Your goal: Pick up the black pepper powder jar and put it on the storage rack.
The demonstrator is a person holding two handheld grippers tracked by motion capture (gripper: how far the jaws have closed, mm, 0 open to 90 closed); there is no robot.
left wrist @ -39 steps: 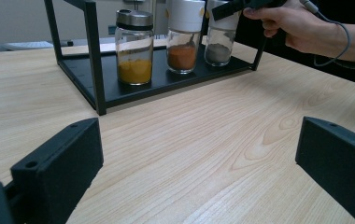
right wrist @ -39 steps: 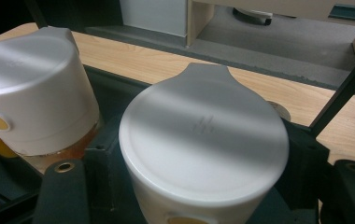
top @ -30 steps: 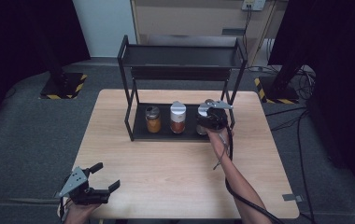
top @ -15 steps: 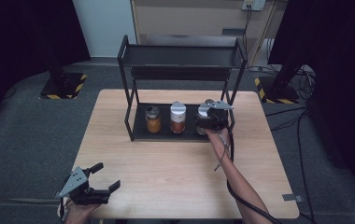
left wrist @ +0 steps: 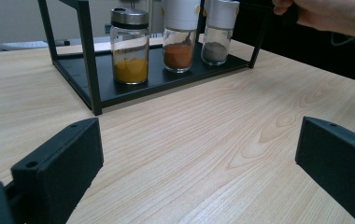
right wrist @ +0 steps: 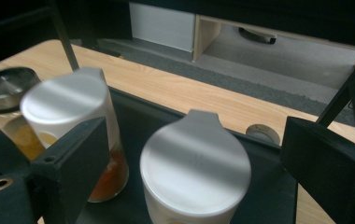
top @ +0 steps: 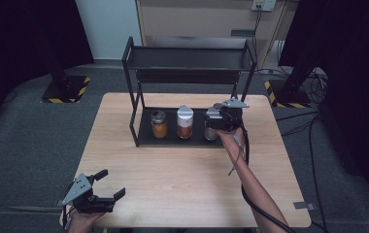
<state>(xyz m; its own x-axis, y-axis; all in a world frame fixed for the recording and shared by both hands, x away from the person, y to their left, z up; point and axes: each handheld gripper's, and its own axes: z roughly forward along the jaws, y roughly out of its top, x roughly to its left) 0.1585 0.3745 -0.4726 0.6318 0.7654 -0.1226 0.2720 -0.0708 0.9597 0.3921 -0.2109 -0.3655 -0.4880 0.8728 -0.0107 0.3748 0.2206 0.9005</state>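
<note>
My left gripper [top: 106, 188] low at the table's [top: 182, 170] near-left corner, jaws spread on nothing, black rack [top: 187, 73] holding 3 spice jars, yellow [top: 159, 124], orange [top: 185, 122], grey [left wrist: 216, 32], my right gripper [right wrist: 192, 172] jaws apart either side of the grey jar's white cap [right wrist: 195, 161].

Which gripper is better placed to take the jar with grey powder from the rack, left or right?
Right. The right gripper is open at the rack, its jaws on either side of the grey-powder jar. The left gripper is open too, near the table's front edge.
</note>
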